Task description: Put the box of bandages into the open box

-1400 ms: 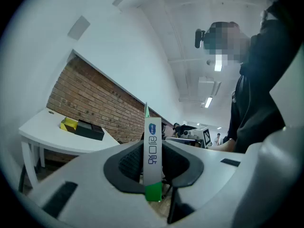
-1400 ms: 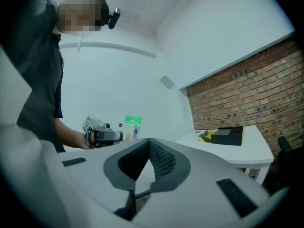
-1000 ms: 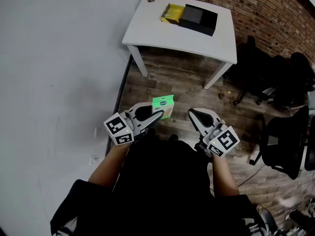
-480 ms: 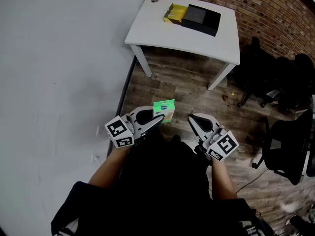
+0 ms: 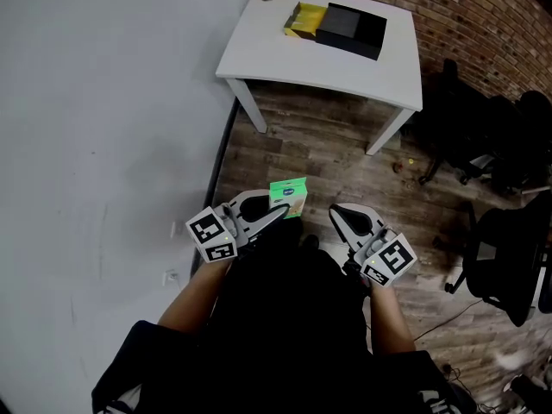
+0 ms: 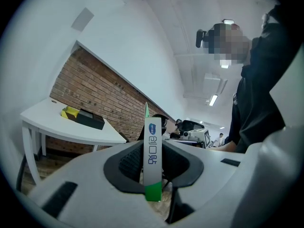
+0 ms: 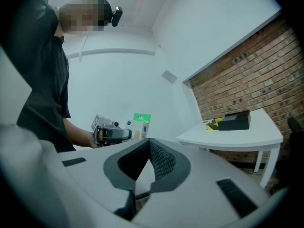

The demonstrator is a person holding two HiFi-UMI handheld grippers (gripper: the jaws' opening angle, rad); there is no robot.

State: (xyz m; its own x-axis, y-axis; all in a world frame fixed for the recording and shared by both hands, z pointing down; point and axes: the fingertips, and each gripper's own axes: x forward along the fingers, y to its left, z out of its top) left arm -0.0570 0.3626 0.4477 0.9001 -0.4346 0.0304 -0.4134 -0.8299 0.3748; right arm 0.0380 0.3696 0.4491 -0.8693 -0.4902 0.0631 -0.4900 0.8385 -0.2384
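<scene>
Green bandage box (image 5: 288, 193) stands clamped between the left tongs (image 5: 278, 215).

Lettering on the box of bandages (image 6: 152, 156) is too unclear to read.

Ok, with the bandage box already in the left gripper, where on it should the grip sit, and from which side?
On its two broad faces near one end, coming in along the narrow edge, as the left gripper has it. The bandage box is thin, so the fingers press on parallel faces, and the rest pokes out ahead, free to lower into the open box.
</scene>
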